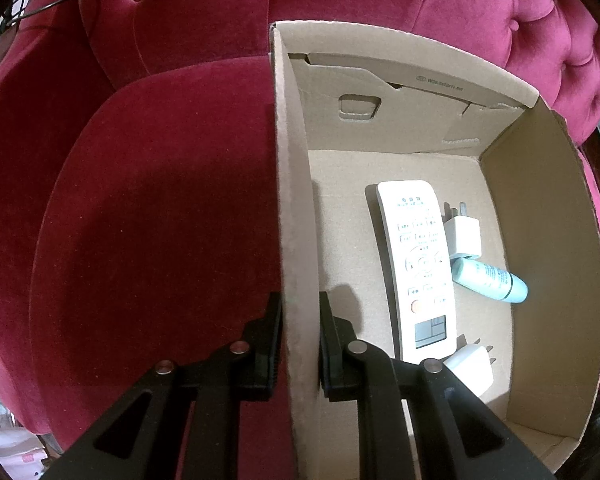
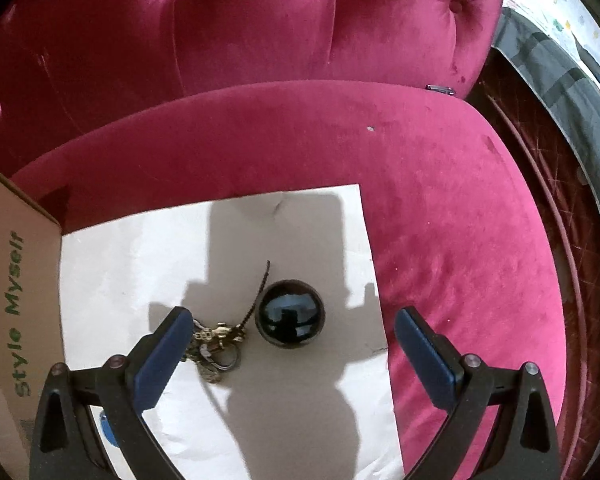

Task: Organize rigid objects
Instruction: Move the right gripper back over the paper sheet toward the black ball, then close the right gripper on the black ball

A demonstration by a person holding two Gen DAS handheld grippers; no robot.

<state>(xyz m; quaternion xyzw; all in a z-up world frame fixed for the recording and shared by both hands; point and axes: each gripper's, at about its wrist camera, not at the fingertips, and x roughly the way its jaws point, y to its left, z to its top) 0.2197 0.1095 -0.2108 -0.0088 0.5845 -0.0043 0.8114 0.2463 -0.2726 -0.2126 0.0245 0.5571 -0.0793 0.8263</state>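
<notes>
A: Which hand is set to pick next?

B: The right gripper (image 2: 292, 354). Its jaws are spread wide over a white sheet (image 2: 140, 264) on the red seat (image 2: 460, 240), and nothing sits between the pads yet.

A: What lies under it?

B: A black ball (image 2: 290, 314), just beyond the fingertips and a little left of the midline between them. Beside the ball's left, near the left finger (image 2: 162, 356), is a bunch of keys (image 2: 216, 340) with a dark strap running away toward the far side. Ball and keys look close, perhaps touching; I cannot tell.

A: So which way must the jaws go?

B: I judge a short push forward and down would put the ball between the pads. Being round, it has no long axis, so no wrist turn is needed for it. The keys are the risk: the left finger is almost on them and could drag them along.

A: And the left gripper (image 1: 300, 340)?

B: Pinching the near-left wall of the box (image 1: 296, 200), one finger outside and one inside, jaws pressed on the cardboard. It steadies the box.

A: What is in the box?

B: A remote (image 1: 418, 264) lying lengthwise near-to-far, two chargers (image 1: 466, 236) (image 1: 470, 368) and a pale tube (image 1: 490, 280) to its right.

A: Where is the box from the ball?

B: To the left; its printed wall (image 2: 16, 280) edges the right view.
</notes>
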